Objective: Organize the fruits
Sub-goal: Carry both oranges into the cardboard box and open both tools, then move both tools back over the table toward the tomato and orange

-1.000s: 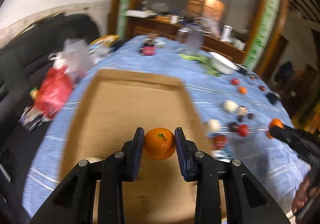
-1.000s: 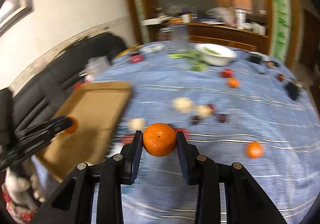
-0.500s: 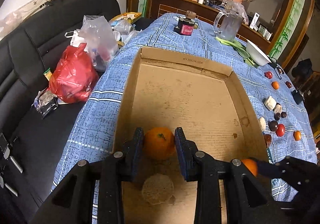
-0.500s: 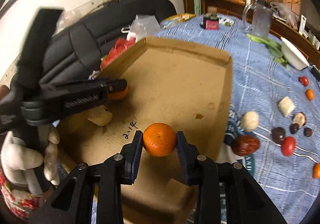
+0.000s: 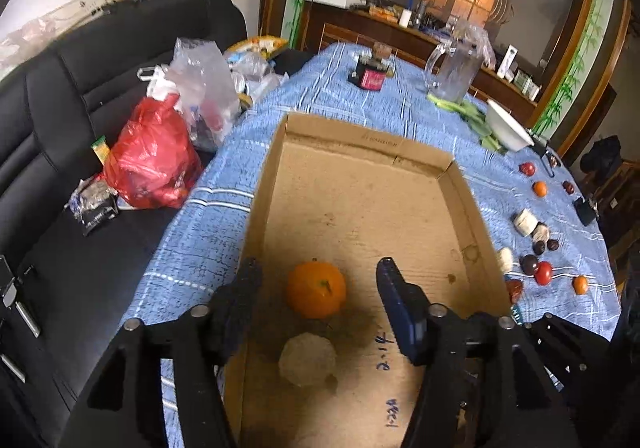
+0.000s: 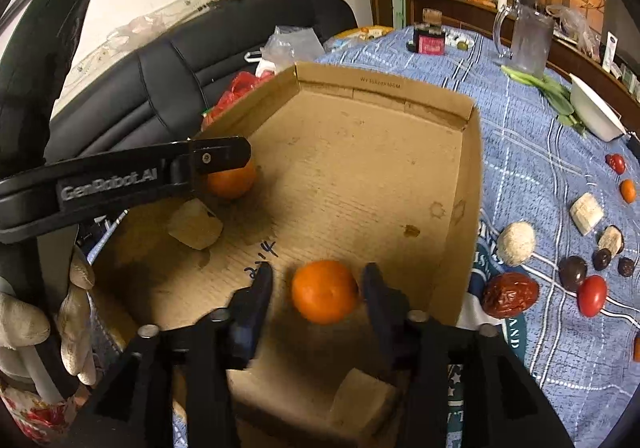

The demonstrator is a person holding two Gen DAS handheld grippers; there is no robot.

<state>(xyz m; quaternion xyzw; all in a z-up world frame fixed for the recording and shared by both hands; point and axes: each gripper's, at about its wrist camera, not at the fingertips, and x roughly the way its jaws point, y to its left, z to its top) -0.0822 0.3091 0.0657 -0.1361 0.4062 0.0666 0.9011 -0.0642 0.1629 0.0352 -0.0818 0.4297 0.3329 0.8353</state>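
Readable text was sparse.

"GenRobot.AI" stood in pale raised letters on the side of the black plastic left gripper, seen from the right wrist camera.

The shallow brown cardboard box carried small dark print on the inside of its far wall, roughly "WY 30x20x10CM"; digits were not sure. The same line in the left wrist view was too small to read.

Blue handwriting on the box floor looked like "2.14". More blue pen marks lay nearer the left wrist camera, illegible.

White capitals on a dark green round printed mat under the box's right edge were only partly visible, no full word.
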